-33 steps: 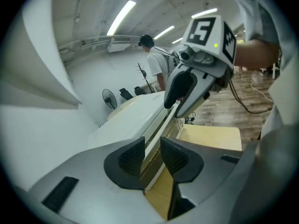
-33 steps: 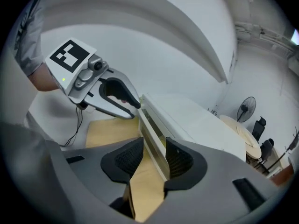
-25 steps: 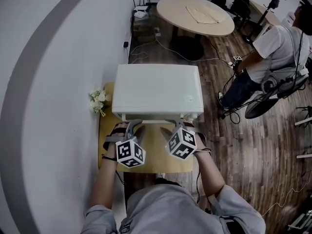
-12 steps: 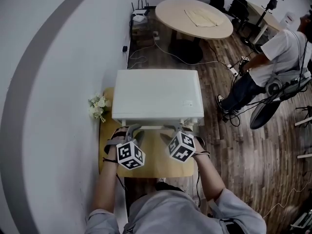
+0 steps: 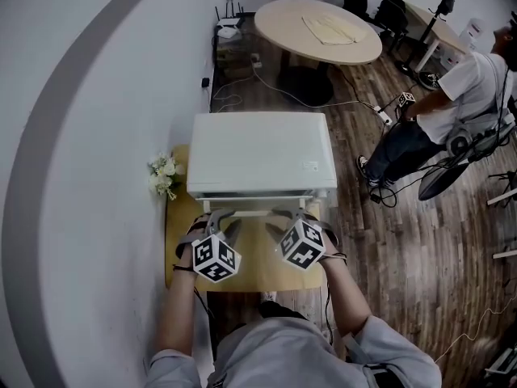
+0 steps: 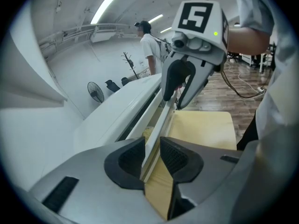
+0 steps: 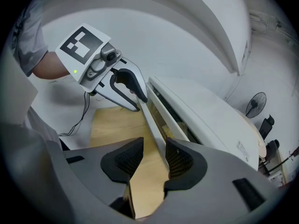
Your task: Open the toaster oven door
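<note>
A white toaster oven [image 5: 258, 148] stands on a small wooden table [image 5: 257, 257]. Its door is tipped a little way out at the top, showing a dark gap and something pale yellow inside [image 6: 148, 133]. A white handle bar [image 5: 257, 212] runs along the door's top edge. My left gripper [image 5: 216, 219] is shut on the bar near its left end; the bar [image 6: 159, 125] fills the space between both pads. My right gripper [image 5: 292, 217] straddles the bar [image 7: 156, 134] near its right end; the bar rests against the oven-side pad [image 7: 177, 160], and wood shows between it and the other pad.
A white wall runs close along the left, with a small bunch of white flowers [image 5: 163, 172] at the table's edge. On the wood floor to the right a person [image 5: 452, 87] sits among cables. A round table [image 5: 319, 27] stands behind the oven.
The door's top edge has come away from the oven body, opening a dark gap. Both grippers have drawn back slightly toward me with the handle.
</note>
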`<state>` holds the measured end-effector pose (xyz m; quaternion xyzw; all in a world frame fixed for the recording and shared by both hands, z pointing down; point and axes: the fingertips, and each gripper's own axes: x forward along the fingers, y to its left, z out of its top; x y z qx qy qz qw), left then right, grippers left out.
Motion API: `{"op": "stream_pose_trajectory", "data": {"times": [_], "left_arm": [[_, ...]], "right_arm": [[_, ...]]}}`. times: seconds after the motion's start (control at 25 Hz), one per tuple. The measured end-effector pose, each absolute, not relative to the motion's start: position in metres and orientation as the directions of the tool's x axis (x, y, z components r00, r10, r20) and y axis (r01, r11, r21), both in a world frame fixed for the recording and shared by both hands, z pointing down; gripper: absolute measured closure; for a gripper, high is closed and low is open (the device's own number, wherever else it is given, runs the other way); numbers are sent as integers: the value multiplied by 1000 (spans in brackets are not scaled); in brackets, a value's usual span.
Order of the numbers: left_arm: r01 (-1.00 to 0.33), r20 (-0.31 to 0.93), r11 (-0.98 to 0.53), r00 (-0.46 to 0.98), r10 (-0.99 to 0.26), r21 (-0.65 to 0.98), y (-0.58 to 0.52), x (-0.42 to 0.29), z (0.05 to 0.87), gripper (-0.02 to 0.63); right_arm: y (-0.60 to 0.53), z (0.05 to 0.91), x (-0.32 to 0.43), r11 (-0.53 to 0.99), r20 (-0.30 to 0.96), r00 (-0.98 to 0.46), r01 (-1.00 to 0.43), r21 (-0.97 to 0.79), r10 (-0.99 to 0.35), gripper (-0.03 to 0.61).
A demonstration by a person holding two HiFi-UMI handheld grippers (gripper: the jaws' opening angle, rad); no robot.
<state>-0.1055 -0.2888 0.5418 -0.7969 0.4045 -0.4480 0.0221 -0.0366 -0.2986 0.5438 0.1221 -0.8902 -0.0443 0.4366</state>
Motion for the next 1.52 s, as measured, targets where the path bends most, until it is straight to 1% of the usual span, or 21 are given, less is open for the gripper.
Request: {"op": "stream_pose_trajectory", "data": {"times": [0.4,0.6,0.84,1.04,1.24,1.4,1.52], "left_arm": [[-702,675,-639,308,-670,-314,-261,-102,551,545],[-753,664,-604,313,-679,-262,-249,-100,556,546],[-823,648,-538,312,-695,-182,-234,-100,565,561],[-877,613,-459,286,-736,-143,-229,-101,567,575],[-915,578,-397,289,-763,-68,-224,-105,574,594],[-940,558,-341,269,-785,-27,-219,-103,579,598],[-955,536,-296,239,-809,-22,-217,-105,581,600]], "right_arm": [[-271,554,-30,950,736,-624,-301,82,-262,457],[-260,560,-25,929,712,-645,-370,26,-277,457],[-247,567,-20,890,678,-674,-452,-63,-294,457],[-243,569,-16,848,641,-695,-515,-126,-327,466],[-243,575,-13,797,594,-703,-581,-163,-391,489],[-240,583,-5,744,581,-683,-641,-186,-443,554],[-236,588,-4,715,569,-660,-678,-169,-491,561]]}}
